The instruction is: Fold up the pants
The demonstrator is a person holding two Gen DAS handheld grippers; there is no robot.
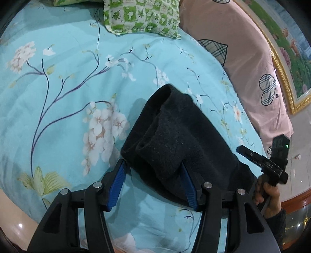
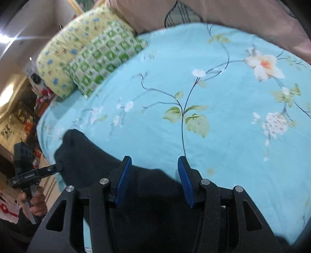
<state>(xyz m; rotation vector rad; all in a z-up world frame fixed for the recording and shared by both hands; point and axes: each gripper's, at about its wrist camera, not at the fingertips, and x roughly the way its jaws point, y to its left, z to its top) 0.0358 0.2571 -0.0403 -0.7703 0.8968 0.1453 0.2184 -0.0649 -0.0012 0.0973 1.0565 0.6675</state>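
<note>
The dark pants (image 1: 175, 126) lie folded in a thick bundle on the teal floral bedsheet (image 1: 68, 116). My left gripper (image 1: 152, 165) straddles the bundle's near end. Its left blue pad (image 1: 117, 183) stands off the cloth with sheet showing between, so it is open. In the right wrist view the pants (image 2: 87, 155) run under my right gripper (image 2: 154, 158), whose blue pads (image 2: 123, 181) hang apart above the flat cloth, open. Each gripper appears side-on in the other view: the right gripper (image 1: 245, 151) beyond the pants' right side, the left gripper (image 2: 56, 167) at their left end.
A green checked pillow (image 1: 141, 15) and a yellow pillow (image 2: 58, 58) lie at the head of the bed. A pink quilt with plaid hearts (image 1: 252, 64) borders the far side, beside a gold-framed picture (image 1: 287, 58). A hand (image 1: 268, 194) holds the right gripper.
</note>
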